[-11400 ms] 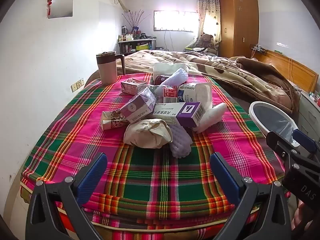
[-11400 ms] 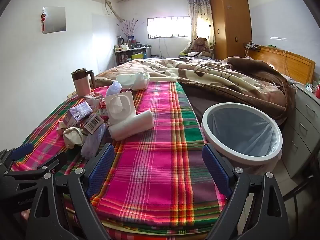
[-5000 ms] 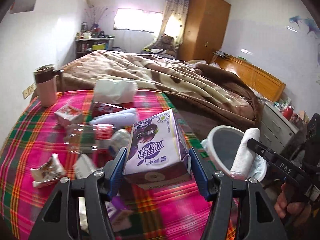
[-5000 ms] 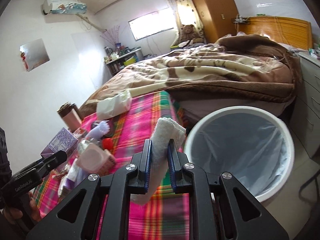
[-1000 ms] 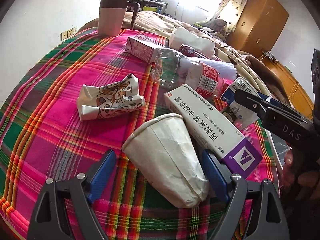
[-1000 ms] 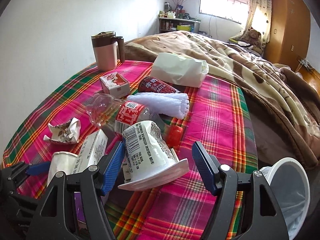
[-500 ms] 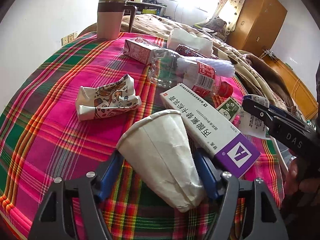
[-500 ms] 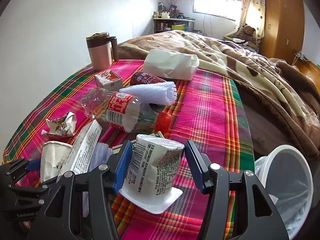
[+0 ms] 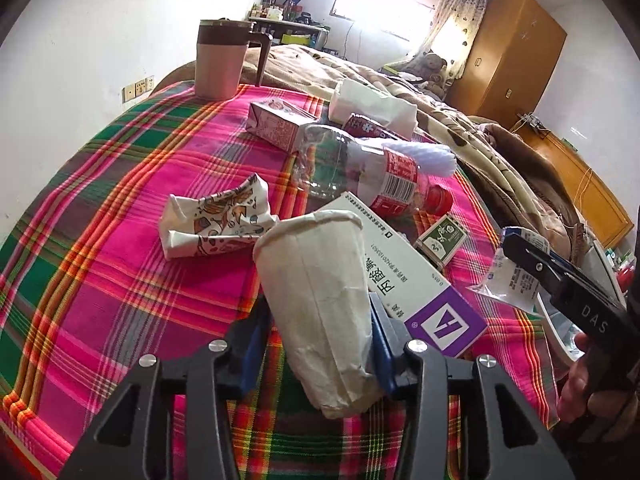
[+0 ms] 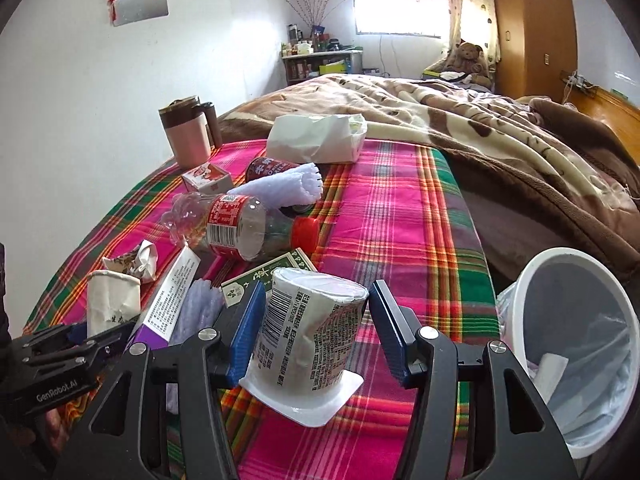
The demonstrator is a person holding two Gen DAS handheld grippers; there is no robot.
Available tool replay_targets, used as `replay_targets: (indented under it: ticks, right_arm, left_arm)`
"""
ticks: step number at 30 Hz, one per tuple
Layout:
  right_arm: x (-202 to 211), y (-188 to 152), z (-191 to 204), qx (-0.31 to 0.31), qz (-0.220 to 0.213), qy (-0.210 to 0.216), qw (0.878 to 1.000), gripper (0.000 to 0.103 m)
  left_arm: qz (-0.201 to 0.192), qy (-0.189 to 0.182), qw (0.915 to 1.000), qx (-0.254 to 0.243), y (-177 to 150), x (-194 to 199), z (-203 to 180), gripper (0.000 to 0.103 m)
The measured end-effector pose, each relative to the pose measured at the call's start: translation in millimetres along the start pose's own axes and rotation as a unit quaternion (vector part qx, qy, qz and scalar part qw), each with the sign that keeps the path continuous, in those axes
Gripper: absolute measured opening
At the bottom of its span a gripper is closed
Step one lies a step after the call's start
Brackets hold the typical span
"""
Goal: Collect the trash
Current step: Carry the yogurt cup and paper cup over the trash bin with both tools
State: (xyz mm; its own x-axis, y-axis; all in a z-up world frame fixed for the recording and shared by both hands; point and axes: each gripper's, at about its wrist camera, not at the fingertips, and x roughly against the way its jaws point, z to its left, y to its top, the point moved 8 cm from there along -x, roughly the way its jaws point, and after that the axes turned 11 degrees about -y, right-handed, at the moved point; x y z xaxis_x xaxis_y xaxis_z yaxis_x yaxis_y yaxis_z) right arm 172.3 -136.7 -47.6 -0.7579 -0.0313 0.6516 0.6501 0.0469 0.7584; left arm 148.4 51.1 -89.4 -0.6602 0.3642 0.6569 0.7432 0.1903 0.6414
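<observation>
Left wrist view: the left gripper (image 9: 318,344) is clamping the crumpled paper cup (image 9: 320,304) by its sides, lifting it off the plaid cloth (image 9: 100,240).

Right wrist view: the right gripper (image 10: 316,332) is squeezing the upside-down yogurt cup (image 10: 308,340), likely for carrying to the lined bin (image 10: 532,276) just beside the bed.
</observation>
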Motion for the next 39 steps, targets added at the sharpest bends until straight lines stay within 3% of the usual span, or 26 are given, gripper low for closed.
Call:
replay_targets:
  ticks: [7, 22, 33, 39]
  right_arm:
    - [9, 0, -9, -0.027, -0.010, 0.009, 1.000, 0.055]
    - [40, 6, -46, -0.078, -0.048, 0.001, 0.996, 0.055]
    - [54, 8, -97, -0.127, -0.065, -0.026, 0.989, 0.055]
    - [56, 5, -136, -0.156, -0.067, -0.063, 0.983, 0.055]
  left_arm:
    - [-0.025, 0.007, 0.9993, -0.027, 10, 14, -12, 0.048]
    - [-0.048, -0.028, 0.9951, -0.082, 26, 20, -66, 0.048]
    - [-0.051, -0.082, 0.9869, -0.129, 42, 9, -128, 0.048]
    - [-0.041, -0.120, 0.9793, -0.158, 43, -8, -172, 0.048]
